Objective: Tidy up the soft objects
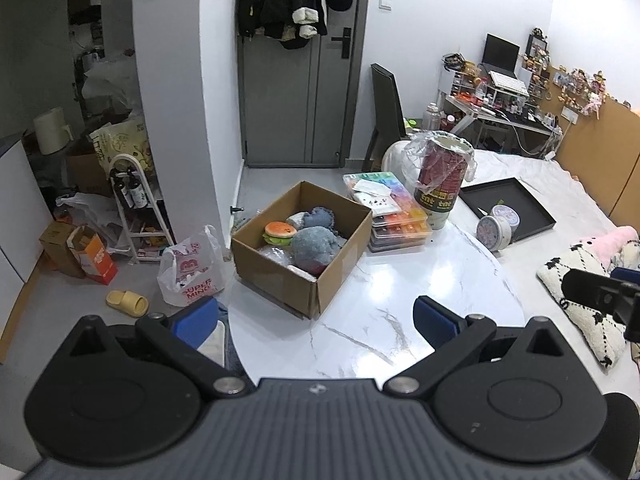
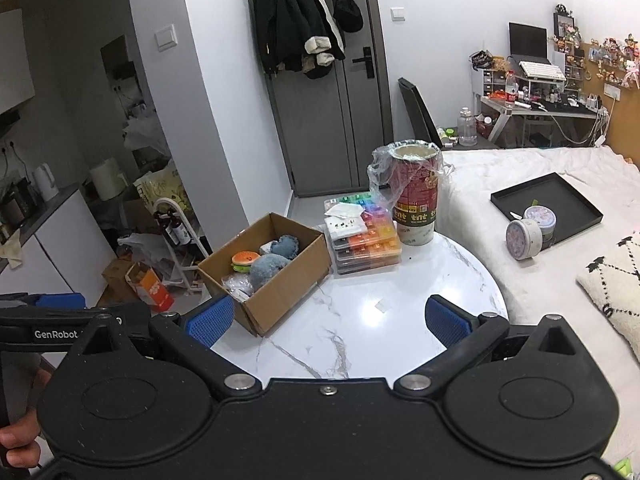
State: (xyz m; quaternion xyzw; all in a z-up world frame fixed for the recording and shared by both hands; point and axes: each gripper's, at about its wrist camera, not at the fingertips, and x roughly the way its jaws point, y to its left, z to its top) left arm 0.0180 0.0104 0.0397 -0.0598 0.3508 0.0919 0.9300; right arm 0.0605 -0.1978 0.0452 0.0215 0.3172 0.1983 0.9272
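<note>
An open cardboard box [image 1: 280, 280] [image 2: 280, 292] sits on the white marble table [image 1: 400, 288] [image 2: 360, 320]. Inside lie a plush burger [image 1: 279, 232] [image 2: 245, 260], a round blue-grey plush [image 1: 312, 249] [image 2: 269, 268], a smaller blue plush [image 1: 318, 218] [image 2: 286, 246] and some white items. My left gripper [image 1: 316, 320] hangs open over the table's near edge, short of the box, with nothing between its fingers. My right gripper [image 2: 328, 318] is open and empty too, in front of the box's right corner. The right gripper's black body [image 1: 600, 296] shows at the right edge of the left wrist view.
A stack of colourful clear organisers [image 1: 396, 216] [image 2: 364, 240] and a tall wrapped cylinder [image 1: 442, 176] [image 2: 416, 196] stand behind the box. The bed at right holds a black tray [image 2: 548, 204], round tins [image 2: 524, 238] and a patterned cushion [image 1: 580, 296]. Bags, a slipper and a rack crowd the floor at left.
</note>
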